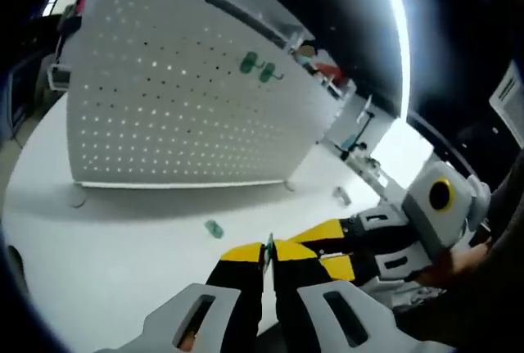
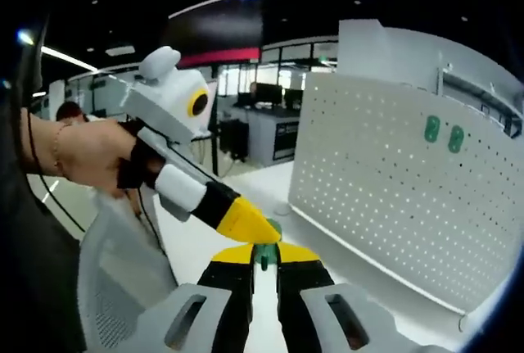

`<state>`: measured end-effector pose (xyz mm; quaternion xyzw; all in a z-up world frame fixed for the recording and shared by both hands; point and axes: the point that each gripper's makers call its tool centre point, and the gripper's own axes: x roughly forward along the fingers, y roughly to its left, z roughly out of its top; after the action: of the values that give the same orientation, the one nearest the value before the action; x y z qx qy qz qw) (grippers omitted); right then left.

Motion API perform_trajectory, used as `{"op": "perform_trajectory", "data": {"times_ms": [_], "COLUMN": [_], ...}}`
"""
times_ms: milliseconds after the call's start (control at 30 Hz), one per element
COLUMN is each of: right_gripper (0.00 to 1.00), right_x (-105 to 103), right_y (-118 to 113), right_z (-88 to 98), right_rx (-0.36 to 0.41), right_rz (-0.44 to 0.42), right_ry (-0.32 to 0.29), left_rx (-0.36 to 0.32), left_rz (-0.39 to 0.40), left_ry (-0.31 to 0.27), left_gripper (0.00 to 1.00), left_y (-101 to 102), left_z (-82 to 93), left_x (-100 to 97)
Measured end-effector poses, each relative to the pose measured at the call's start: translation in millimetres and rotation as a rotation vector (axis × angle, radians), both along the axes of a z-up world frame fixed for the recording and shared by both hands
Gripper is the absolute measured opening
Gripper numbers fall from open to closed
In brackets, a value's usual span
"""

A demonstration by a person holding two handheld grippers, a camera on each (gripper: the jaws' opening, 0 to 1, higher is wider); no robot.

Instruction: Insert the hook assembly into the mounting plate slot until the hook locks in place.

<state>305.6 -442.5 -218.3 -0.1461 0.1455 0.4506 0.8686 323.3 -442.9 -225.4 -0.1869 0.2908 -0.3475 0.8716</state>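
— The pegboard (image 1: 188,107): metal?
— It looks like matt white sheet metal, evenly perforated. The table (image 1: 106,246) under it is smooth, white, faintly shiny.
— And the green hooks (image 1: 258,66) on the board?
— Glossy translucent plastic, like the green piece (image 1: 214,228) lying on the table.
— The left gripper (image 1: 268,256)?
— Matt yellow-and-black tips on smooth grey plastic; same on the right gripper (image 2: 264,259).
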Motion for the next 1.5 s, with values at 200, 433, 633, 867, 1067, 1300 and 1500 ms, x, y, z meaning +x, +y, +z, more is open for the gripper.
{"op": "perform_trajectory", "data": {"times_ms": [200, 433, 633, 867, 1067, 1300, 1500], "right_gripper": [0.03, 0.01, 0.00, 0.00, 0.00, 0.00, 0.00], "right_x": [1.3, 1.0, -0.4, 1.0, 1.0, 5.8, 12.6], "right_y": [-1.6, -0.4, -1.3, -3.2, -3.4, -9.4, -19.3], "right_z": [1.4, 2.2, 1.2, -0.9, -1.6, 0.0, 4.6], "right_rx": [0.002, 0.013, 0.024, 0.057, 0.063, 0.086, 0.102], "right_rz": [-0.008, -0.023, -0.026, -0.052, -0.056, -0.088, -0.121], "right_ry": [-0.009, -0.003, 0.013, 0.073, 0.092, 0.111, 0.114], "left_rx": [-0.048, -0.055, -0.059, -0.016, 0.032, -0.009, 0.013], "left_rz": [0.008, 0.023, 0.020, -0.007, -0.033, 0.019, 0.037], "left_ry": [0.030, 0.038, 0.047, -0.015, -0.069, -0.080, -0.093], "left_gripper": [0.02, 0.02, 0.02, 0.04, 0.05, 0.13, 0.24], "left_y": [0.1, 1.3, 0.6, 0.1, -1.7, 7.6, 12.4], "left_z": [1.2, 1.1, -0.1, -0.4, 1.8, 8.9, 8.9], "left_x": [-0.9, -0.3, -2.0, -1.4, -1.9, 5.2, 6.7]}}
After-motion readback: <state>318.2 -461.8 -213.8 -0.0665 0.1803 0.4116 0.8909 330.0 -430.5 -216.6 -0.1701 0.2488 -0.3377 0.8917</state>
